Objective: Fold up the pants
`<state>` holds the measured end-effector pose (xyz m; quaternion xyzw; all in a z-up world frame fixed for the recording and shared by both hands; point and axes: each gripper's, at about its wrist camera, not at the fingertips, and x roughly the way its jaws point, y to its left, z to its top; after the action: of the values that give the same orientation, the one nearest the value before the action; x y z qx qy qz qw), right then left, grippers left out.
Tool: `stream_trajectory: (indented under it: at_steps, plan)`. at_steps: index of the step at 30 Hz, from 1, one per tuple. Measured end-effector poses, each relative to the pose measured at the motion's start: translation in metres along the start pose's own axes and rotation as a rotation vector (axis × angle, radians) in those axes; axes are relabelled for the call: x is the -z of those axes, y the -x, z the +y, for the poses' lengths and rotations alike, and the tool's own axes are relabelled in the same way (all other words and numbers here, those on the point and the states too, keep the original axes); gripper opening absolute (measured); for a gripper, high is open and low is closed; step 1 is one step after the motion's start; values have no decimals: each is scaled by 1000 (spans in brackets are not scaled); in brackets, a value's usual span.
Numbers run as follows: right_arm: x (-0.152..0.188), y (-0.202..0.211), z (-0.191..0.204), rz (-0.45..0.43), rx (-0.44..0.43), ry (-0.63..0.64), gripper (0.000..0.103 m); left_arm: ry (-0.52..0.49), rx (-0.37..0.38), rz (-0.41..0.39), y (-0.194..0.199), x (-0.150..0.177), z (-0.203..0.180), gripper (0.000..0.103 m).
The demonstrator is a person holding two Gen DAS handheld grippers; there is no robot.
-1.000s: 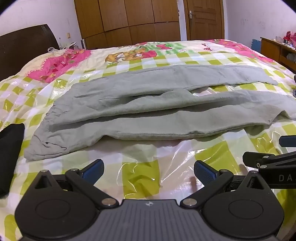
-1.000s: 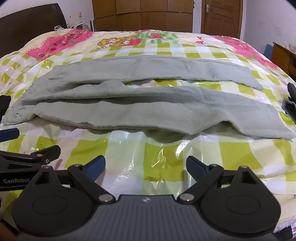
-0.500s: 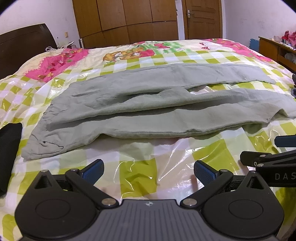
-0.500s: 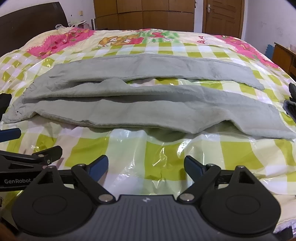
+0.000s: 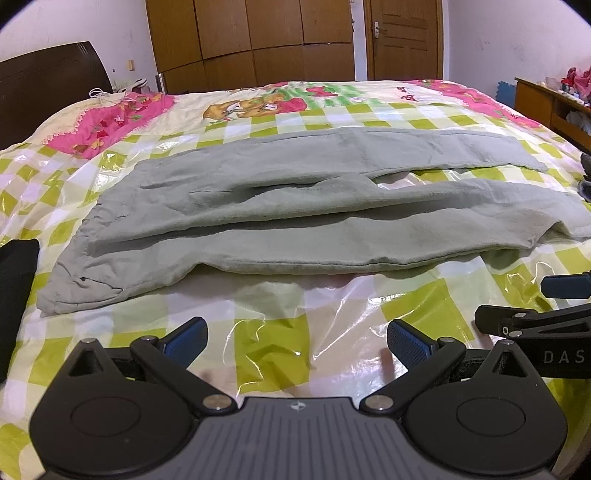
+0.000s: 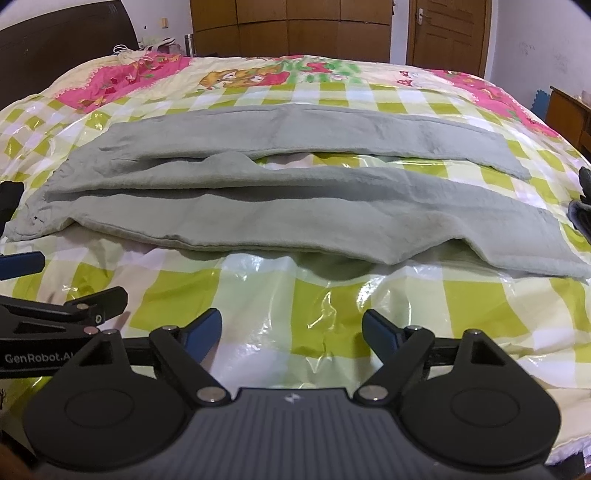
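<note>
Your left gripper [image 5: 297, 341] and right gripper [image 6: 291, 332] gape empty — pants [image 5: 295, 206] lie beyond them, mid-bed [image 5: 258, 354].

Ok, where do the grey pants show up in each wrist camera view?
Left wrist: the grey pants lie across the middle, waistband at left.
Right wrist: the grey pants span the middle, waistband at left.
Shared landmark: the wooden door beyond the bed.

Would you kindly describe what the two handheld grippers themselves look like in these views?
Both look alike: the left gripper and right gripper each have a ribbed grey body bearing a small white logo, black linkage arms with silver pivot pins, round black discs either side, and blue-padded fingers. White lettering reads "GenRobot.AI" on the left gripper's side and "DAS" on the right's.
</note>
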<state>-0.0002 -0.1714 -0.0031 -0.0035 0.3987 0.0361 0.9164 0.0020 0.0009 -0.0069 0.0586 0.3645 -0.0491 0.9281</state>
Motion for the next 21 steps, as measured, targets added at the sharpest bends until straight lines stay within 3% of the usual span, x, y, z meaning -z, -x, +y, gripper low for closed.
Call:
stream_trajectory:
  at_steps: [21]
  plan:
    - [-8, 1, 11, -18, -24, 55, 79, 6, 17, -29, 0, -6, 23, 103]
